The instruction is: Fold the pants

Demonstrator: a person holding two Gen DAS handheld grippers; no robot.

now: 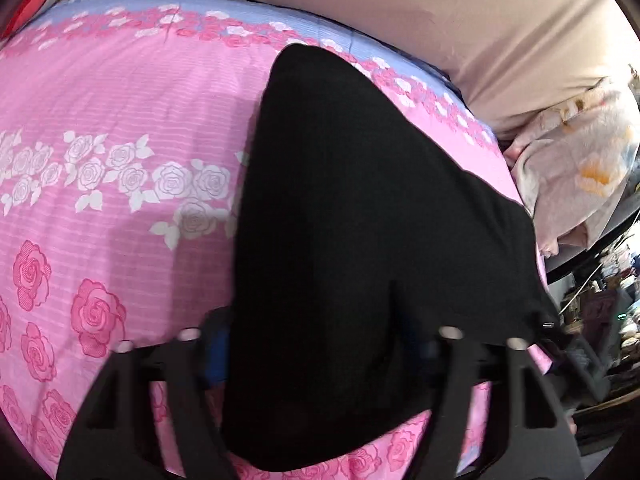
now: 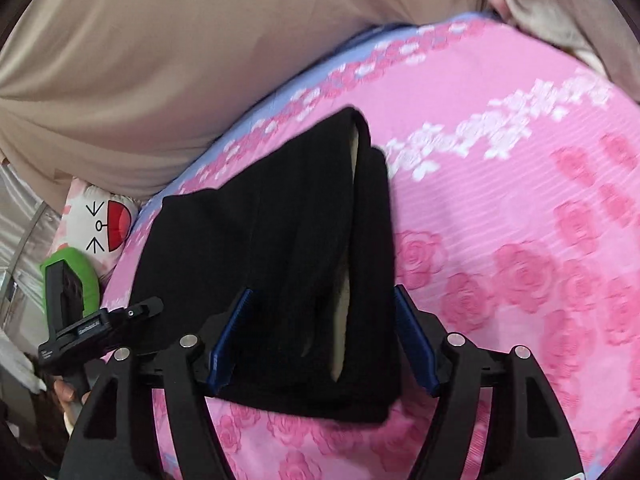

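Black pants [image 1: 360, 220] lie folded on a pink rose-print bedsheet [image 1: 120, 120]. In the left wrist view the cloth drapes over my left gripper [image 1: 316, 360] and hides its right finger; only the blue pad of the left finger [image 1: 218, 356] shows. In the right wrist view the pants [image 2: 280, 260] lie as a long folded bundle with a pale lining showing in a slit. My right gripper [image 2: 322, 344] is open, its blue fingers [image 2: 230, 340] standing either side of the near end of the bundle.
A beige pillow or headboard cushion [image 2: 160, 60] runs along the far edge of the bed. A cartoon-print cushion [image 2: 100, 220] and the other gripper's body [image 2: 80, 320] sit at the left. Patterned bedding [image 1: 580, 160] and room clutter lie off the bed's right edge.
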